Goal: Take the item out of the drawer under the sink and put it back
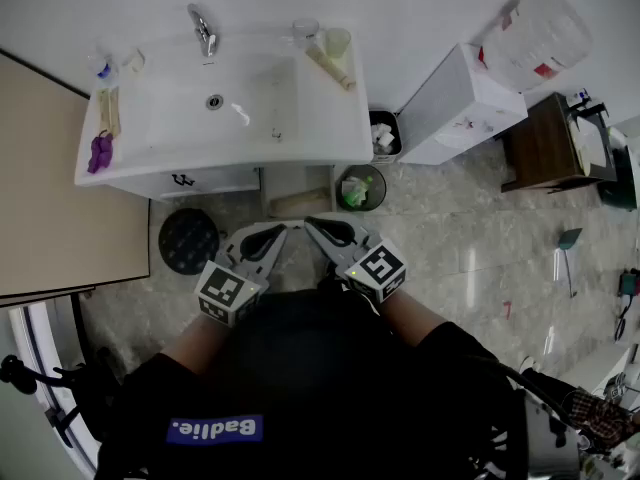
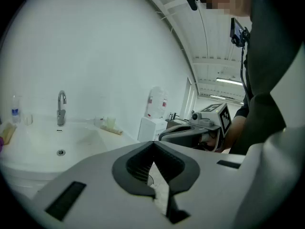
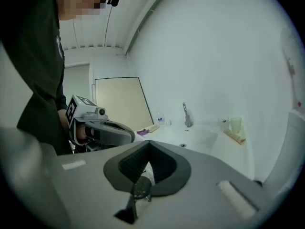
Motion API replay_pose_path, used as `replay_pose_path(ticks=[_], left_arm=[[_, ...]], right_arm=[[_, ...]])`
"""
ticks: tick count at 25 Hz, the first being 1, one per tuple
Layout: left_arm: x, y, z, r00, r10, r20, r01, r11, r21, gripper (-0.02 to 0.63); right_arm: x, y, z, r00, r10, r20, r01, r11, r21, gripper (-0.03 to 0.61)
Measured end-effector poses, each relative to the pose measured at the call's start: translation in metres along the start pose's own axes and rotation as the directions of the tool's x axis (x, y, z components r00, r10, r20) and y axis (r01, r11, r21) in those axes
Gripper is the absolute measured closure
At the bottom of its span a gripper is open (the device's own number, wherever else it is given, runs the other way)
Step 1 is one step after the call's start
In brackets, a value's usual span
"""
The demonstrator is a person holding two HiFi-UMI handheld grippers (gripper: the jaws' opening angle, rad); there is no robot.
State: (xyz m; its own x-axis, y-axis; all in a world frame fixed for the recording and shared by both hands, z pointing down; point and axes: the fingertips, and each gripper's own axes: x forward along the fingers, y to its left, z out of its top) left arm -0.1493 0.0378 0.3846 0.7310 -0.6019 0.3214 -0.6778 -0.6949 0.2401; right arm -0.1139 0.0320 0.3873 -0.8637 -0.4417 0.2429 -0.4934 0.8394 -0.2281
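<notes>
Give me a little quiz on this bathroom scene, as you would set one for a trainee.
1. True or false: the left tongs are gripping an item.
2. Where does the purple thing lie? A, on the left edge of the sink; B, on the floor; C, on the wooden table.
3. Name the round container with green stuff in it, on the floor below the sink's right end.

Key: 1, false: they are shut with nothing between them. 2, A. 3, a bin.
</notes>
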Motion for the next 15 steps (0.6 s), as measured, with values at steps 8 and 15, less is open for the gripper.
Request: replay_pose_path(ticks=[8, 15], left_arm=[[0.006, 0.004, -0.002, 1.000, -0.003, -0.010, 0.003, 1.000, -0.001, 0.607], [0.019, 0.014, -0.019, 0.999, 0.001, -0.054, -0.001, 1.000, -0.001, 0.607]], right_arm=[[0.001, -0.005, -0.001, 1.000, -0.002, -0.001, 0.002, 1.000, 0.005, 0.577], [0.001, -0.015, -0.006, 1.000, -0.016, 0.008, 0.015, 0.999, 0.031, 0.577]])
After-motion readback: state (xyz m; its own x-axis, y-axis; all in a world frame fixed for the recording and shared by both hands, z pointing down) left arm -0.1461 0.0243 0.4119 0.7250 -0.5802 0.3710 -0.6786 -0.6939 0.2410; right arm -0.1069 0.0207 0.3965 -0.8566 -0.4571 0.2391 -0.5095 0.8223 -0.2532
